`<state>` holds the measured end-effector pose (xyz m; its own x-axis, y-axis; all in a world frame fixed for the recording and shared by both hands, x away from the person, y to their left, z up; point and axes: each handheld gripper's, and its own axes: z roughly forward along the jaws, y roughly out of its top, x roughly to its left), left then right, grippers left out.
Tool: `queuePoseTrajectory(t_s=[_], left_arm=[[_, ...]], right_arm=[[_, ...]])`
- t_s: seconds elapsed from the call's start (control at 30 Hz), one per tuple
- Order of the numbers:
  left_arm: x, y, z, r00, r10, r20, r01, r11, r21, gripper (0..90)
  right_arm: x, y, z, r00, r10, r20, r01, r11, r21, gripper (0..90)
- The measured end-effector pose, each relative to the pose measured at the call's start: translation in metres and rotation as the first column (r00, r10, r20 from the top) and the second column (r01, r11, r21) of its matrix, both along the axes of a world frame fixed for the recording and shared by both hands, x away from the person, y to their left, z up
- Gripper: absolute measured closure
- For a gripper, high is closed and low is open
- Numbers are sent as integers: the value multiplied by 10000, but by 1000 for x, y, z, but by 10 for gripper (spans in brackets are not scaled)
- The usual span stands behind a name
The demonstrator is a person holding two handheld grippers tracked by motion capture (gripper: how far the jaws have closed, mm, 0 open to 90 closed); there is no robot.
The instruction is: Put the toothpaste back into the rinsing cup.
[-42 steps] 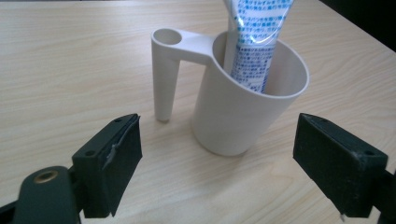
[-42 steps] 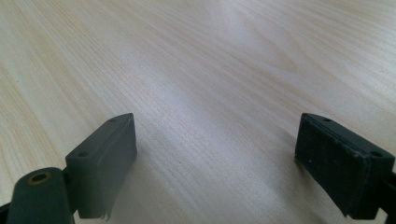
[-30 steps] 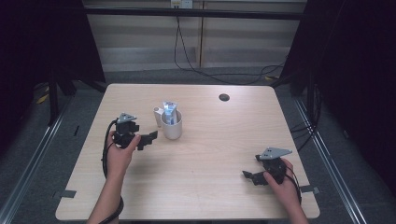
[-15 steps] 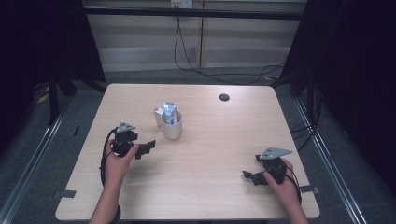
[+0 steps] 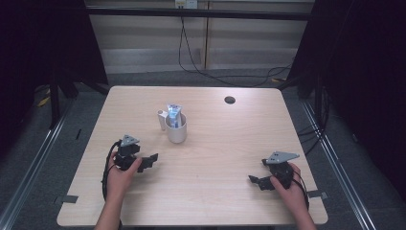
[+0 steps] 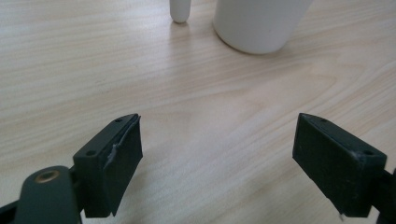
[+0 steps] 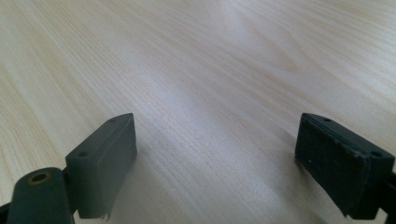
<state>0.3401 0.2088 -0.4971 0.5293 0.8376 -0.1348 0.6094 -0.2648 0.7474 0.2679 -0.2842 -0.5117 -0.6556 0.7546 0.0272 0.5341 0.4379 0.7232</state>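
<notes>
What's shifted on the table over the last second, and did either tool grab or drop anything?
The left tool drew back from beside the white mug toward the near edge of the table; its jaws stand open and empty. Nothing was taken hold of or let go. The right tool stayed near the front right corner, open. The mug, with the tube standing in it, has not moved.

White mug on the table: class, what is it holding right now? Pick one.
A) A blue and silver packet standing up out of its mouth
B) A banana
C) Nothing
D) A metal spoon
A: in the high view a blue and silver packet stands up out of the white mug, which sits apart from both the left gripper and the right gripper.
</notes>
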Motion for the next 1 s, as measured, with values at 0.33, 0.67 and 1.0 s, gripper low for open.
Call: queuePoseTrajectory(t_s=[0.33, 0.67, 1.0], left_arm=[[-7, 0, -9, 10000, -28, 32, 27, 9989, 460, 162], [-11, -2, -12, 9995, -227, 215, 205, 9950, 974, 161], [-13, -5, -13, 9994, -181, 287, 144, 9922, 1241, 157]], right_arm=[[0, 0, 0, 10000, -3, -12, 3, 10000, 3, 123], [0, 0, 0, 10000, 2, -1, -2, 10000, 3, 123], [0, 0, 0, 10000, -5, -3, 5, 10000, -11, 123]])
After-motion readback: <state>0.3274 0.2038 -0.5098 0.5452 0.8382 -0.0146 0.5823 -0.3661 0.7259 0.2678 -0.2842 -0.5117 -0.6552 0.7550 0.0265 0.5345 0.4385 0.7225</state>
